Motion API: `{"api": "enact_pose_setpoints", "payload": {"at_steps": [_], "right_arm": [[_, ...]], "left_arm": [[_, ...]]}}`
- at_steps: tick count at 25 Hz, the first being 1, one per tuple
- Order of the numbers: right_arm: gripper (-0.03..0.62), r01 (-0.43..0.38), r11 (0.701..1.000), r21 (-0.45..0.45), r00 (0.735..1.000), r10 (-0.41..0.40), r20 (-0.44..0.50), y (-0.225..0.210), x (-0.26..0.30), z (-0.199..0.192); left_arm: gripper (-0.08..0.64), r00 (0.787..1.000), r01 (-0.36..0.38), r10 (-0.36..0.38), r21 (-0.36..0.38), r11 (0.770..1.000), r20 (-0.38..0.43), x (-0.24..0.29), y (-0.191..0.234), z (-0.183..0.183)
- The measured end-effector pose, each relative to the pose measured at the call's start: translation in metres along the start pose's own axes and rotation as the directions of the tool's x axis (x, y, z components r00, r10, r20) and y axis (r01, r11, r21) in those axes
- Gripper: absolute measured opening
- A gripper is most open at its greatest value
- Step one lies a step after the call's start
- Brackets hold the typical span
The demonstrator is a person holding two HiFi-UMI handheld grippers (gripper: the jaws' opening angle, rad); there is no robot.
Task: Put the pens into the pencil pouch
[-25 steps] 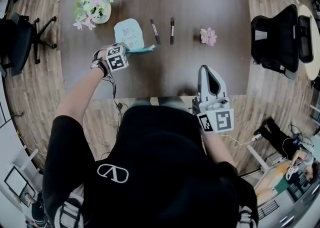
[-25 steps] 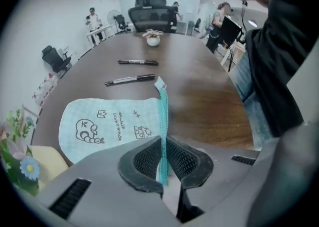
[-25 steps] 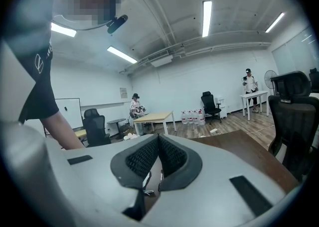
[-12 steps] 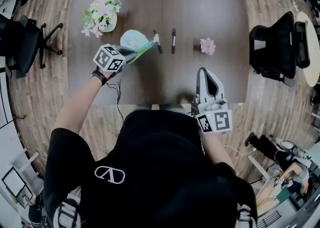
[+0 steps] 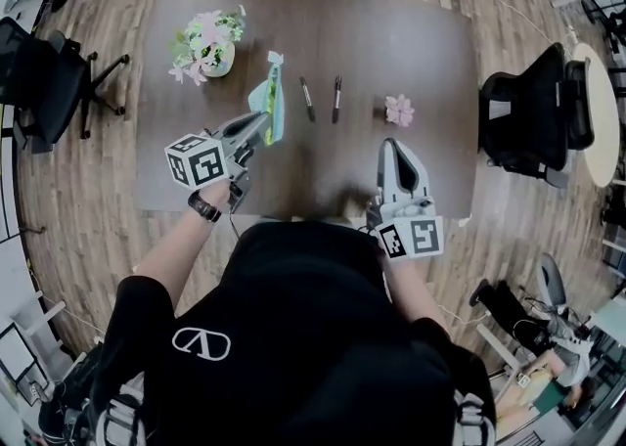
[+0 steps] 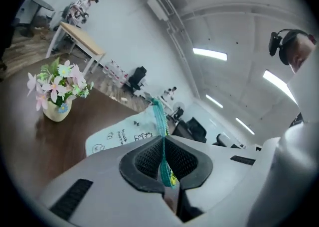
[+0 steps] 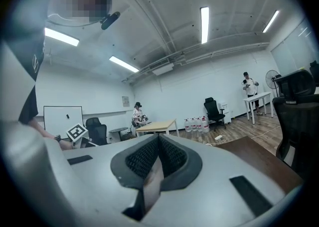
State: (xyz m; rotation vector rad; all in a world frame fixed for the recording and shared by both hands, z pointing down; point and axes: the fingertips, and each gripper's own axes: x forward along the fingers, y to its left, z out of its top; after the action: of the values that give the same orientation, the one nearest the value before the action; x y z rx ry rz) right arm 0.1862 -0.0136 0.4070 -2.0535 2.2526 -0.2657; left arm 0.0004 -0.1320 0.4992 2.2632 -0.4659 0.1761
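Person is facing a dark table (image 5: pixel 411 33), holding one gripper in each hand; left gripper (image 5: pixel 262 122) is clamping its jaws on the pouch (image 5: pixel 268 100), pinching the teal zip edge; in the left gripper view the left gripper (image 6: pixel 163 155) is showing the zip tape running straight between the closed pads, and the pouch (image 6: pixel 122 134), pale with small doodles, is sticking out past the jaw tips; from the head view the pouch is showing edge-on, over the table, between the vase (image 5: pixel 217 55) and the pens; whether its far end is touching the table I cannot tell.

First pen (image 5: pixel 307 99) and second pen (image 5: pixel 336 99) are lying on the table side by side, a gap between them, just right of the pouch; both are lying outside it; pink flower (image 5: pixel 398 110) is lying on the table right of the pens.

Right gripper (image 5: pixel 390 146) is hovering over the near part of the table, well apart from the pens; in the right gripper view the right gripper (image 7: pixel 158 147) is showing its jaws pressed together with nothing between them, pointing level across the room.

Vase (image 6: pixel 54 110) of flowers is standing on the table left of the pouch; black chair (image 5: pixel 533 107) is standing off the table's right end.
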Motion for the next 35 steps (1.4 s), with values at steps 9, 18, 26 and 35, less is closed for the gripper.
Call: {"api": "enact_pose_setpoints", "payload": {"at_steps": [9,18,26,35], "right_arm": [[-0.002,-0.039,0.999,-0.02,0.999,0.039,0.012,0.013,0.007,0.004],[0.0,-0.073,0.993,-0.092,0.997,0.071,-0.024,0.022,0.015,0.004],[0.387,-0.049,0.96,-0.275,0.999,0.042,-0.031,0.022,0.044,0.019],[0.382,-0.057,0.983,-0.176,0.908,-0.023,-0.418,-0.023,0.129,-0.076]], "left_arm": [[0.012,0.977,-0.029,0.05,-0.103,0.994,0.209,-0.029,-0.029,0.015],[0.012,0.971,-0.023,0.052,-0.122,0.992,0.233,-0.038,-0.036,0.011],[0.012,0.97,-0.029,0.065,-0.153,0.988,0.235,-0.04,-0.03,0.003],[0.012,0.968,-0.05,0.097,-0.199,0.979,0.231,-0.048,-0.018,-0.014]]}}
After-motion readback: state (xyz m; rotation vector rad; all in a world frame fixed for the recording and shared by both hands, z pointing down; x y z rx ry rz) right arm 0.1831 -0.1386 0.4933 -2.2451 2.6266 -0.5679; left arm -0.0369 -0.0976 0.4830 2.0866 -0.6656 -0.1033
